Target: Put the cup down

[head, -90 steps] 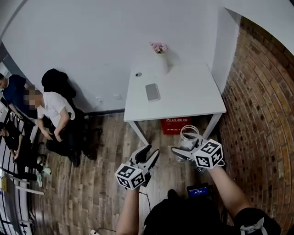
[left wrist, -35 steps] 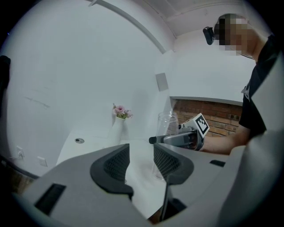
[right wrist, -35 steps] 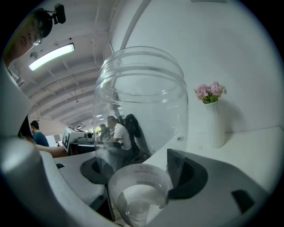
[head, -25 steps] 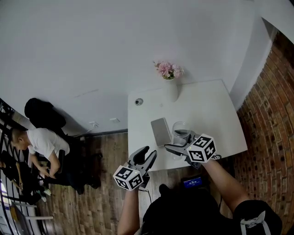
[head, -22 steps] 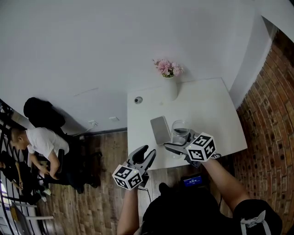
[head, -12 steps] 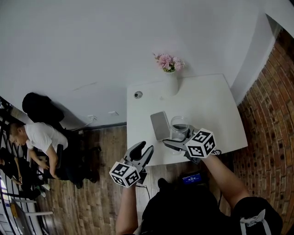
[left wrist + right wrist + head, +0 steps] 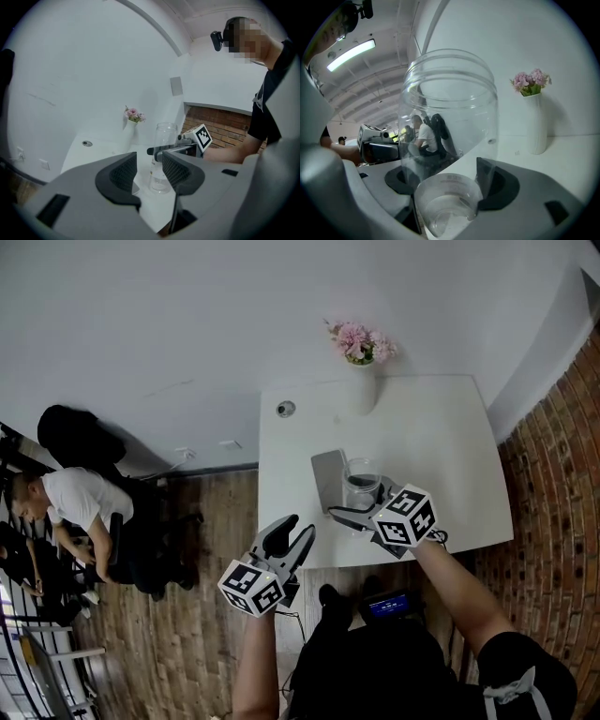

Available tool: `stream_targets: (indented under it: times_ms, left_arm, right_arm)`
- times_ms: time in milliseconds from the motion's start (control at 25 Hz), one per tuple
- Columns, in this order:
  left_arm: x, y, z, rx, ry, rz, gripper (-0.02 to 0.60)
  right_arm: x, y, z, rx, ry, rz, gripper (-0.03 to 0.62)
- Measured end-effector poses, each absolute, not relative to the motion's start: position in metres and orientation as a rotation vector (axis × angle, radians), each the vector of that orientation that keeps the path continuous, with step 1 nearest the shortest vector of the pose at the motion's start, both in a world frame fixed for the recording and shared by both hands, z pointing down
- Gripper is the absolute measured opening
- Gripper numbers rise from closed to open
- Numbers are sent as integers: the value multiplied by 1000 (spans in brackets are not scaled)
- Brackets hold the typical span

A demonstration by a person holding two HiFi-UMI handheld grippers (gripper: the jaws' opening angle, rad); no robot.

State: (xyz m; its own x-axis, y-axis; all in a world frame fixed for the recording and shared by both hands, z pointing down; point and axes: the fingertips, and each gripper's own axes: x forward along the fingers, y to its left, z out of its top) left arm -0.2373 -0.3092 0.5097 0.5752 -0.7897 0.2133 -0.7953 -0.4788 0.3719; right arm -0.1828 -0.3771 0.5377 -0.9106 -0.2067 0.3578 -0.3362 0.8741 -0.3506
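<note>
**Cup reaches the tabletop in the right tool's clamp**

The white tabletop (image 7: 422,427) lies under the work. The left tool (image 7: 292,533) hangs well short of the vase (image 7: 364,390), jaws apart and empty. The right tool (image 7: 356,504) is clamped on the clear cup (image 7: 361,482), which is upright on the person's side of the vase, with a grey slab (image 7: 328,474) just beside it. Whether the cup's base touches the top cannot be told. To finish well, the holder should probably lower it straight, let it settle flat, then part the jaws fully and draw back level, clear of the slab. Seconds earlier the cup hung over the floor, short of the tabletop.
</note>
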Motion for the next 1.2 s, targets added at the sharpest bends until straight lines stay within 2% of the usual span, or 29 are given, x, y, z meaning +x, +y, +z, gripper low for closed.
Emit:
stream_targets:
  times_ms: [560, 840, 1200]
  left_arm:
    - [-257, -348, 547, 2282, -1274, 33, 167]
    - [-270, -354, 550, 2262, -1285, 18, 167]
    - [-275, -354, 550, 2248, -1302, 27, 167]
  right_arm:
    - [-250, -441, 599, 378, -2770, 391, 363]
    - [-255, -423, 608, 357, -2813, 83, 362]
    - [-247, -415, 608, 419, -2874, 19, 362]
